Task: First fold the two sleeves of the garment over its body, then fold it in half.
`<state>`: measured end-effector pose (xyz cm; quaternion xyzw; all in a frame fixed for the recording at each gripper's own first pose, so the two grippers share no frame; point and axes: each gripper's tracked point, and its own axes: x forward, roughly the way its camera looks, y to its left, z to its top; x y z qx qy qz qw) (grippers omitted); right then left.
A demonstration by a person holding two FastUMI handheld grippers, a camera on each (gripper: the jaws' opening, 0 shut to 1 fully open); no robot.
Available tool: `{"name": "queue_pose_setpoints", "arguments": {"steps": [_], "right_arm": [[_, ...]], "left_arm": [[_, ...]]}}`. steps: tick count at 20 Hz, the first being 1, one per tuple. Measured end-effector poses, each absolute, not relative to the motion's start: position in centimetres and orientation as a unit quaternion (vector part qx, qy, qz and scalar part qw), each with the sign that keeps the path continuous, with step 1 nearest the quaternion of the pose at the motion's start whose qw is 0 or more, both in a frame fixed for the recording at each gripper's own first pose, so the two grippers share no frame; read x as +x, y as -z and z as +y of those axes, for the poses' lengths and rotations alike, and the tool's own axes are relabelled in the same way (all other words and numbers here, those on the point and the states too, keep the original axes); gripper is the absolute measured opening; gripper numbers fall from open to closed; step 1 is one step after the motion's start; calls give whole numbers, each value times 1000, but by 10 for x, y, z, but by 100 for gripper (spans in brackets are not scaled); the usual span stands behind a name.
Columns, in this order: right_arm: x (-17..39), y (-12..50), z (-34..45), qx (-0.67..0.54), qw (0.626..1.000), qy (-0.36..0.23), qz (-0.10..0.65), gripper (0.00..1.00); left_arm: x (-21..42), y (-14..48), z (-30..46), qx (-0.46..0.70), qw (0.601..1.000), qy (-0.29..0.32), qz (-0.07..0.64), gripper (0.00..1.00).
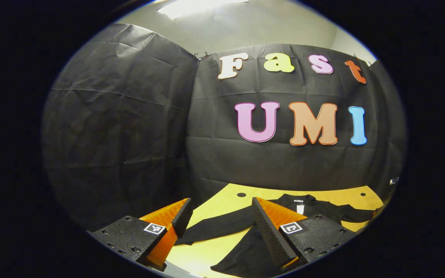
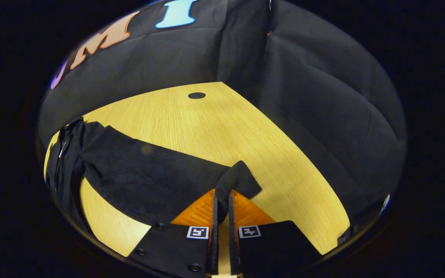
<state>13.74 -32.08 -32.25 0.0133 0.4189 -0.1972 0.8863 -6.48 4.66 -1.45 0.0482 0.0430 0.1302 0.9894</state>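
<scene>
We see a wooden table [image 2: 207, 123] inside black cloth walls [image 1: 122, 127], ceiling light above. The black garment [image 1: 323, 210] lies flat on it, ahead of the left gripper [image 1: 220, 216], whose fingers stand wide apart, holding nothing. The right gripper [image 2: 222, 195] is pinched together on the sleeve [image 2: 242, 179] end

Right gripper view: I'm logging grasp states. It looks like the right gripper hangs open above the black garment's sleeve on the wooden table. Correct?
Not open. In the right gripper view the right gripper is closed, pinching the end of the sleeve of the black garment. The rest stands: the garment lies on the wooden table.
</scene>
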Motion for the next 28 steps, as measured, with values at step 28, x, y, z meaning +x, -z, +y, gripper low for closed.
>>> {"name": "queue_pose_setpoints", "arguments": {"steps": [28], "right_arm": [[231,77,-210,27,967,131,216,9]], "left_arm": [[-54,23,97,6,992,-116,38,92]]}}
